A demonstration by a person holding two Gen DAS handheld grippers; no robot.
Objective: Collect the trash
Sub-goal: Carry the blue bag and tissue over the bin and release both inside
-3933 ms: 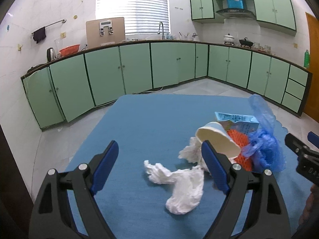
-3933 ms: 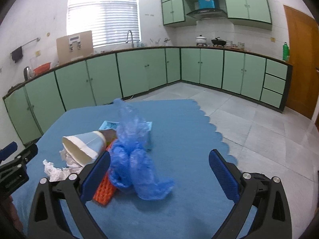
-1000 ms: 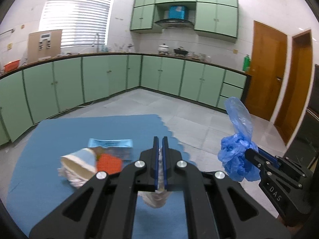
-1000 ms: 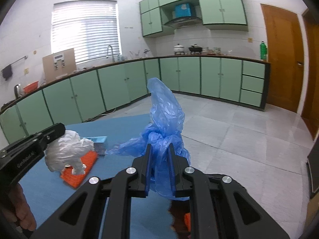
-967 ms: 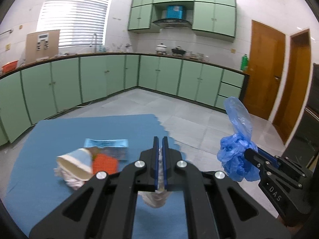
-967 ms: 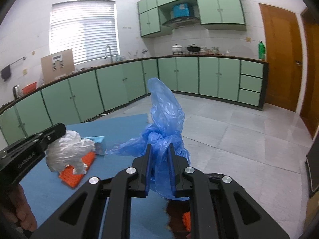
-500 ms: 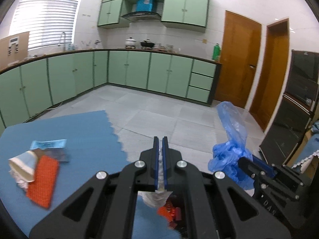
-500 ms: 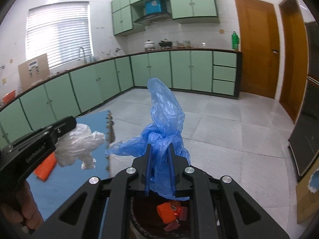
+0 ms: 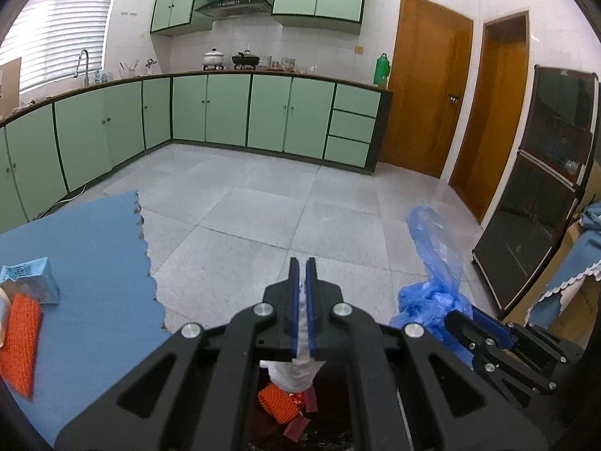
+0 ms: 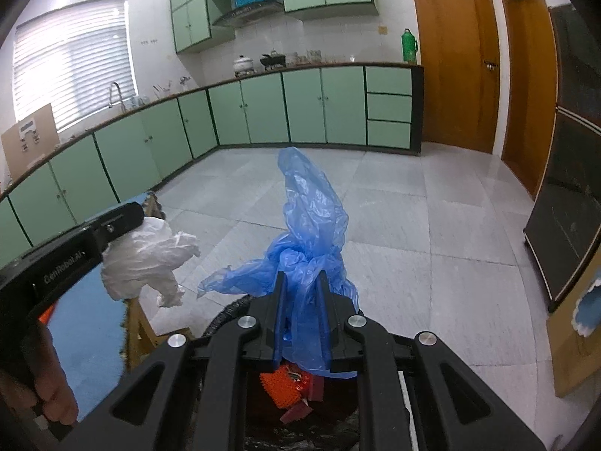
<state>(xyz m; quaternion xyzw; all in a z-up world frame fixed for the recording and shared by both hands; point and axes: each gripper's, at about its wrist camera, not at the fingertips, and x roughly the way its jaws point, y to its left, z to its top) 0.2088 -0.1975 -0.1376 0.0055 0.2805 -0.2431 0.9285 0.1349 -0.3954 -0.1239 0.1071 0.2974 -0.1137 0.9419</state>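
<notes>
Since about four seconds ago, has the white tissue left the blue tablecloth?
Yes. The white tissue, clamped in the left gripper, now hangs off the blue tablecloth, over the dark bin beside it.

Black gripper arms hide most of the dark round bin (image 10: 225, 317); the orange mesh scrubber (image 9: 18, 342) and pale paper cup (image 9: 3, 315) run off-frame left

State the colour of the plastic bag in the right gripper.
Blue, translucent plastic bag; clearest in the right wrist view.
</notes>
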